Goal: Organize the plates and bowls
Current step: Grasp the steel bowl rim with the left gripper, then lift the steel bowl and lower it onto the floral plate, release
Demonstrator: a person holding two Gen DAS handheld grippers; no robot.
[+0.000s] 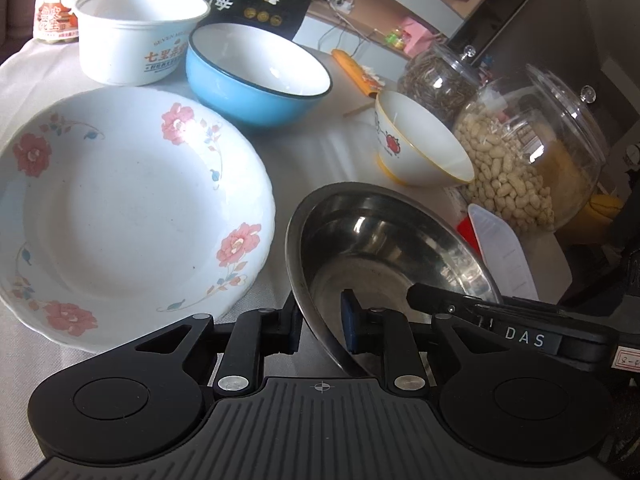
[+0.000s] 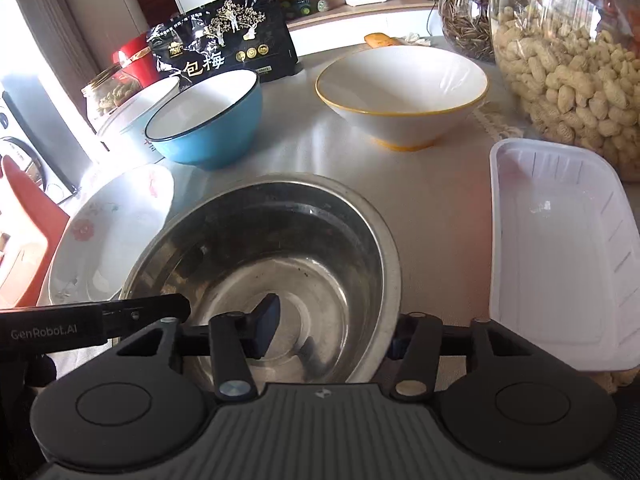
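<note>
We see 2 grippers on the round stainless-steel bowl [image 2: 280,264], which sits on the white tablecloth [image 2: 432,200] between the floral white ceramic plate [image 1: 120,208] and the white rectangular plastic tray [image 2: 560,256]. The left gripper [image 1: 324,326] pinches the bowl's near-left rim, 1 blue pad inside and 1 outside. The right gripper [image 2: 332,332] straddles the near-right rim, its jaws apparently closed on the wall, though the outer pad is mostly hidden. Behind stand the blue enamel bowl [image 2: 208,120], the yellow-rimmed white bowl [image 2: 404,96] and the white paper tub [image 1: 136,36].
</note>
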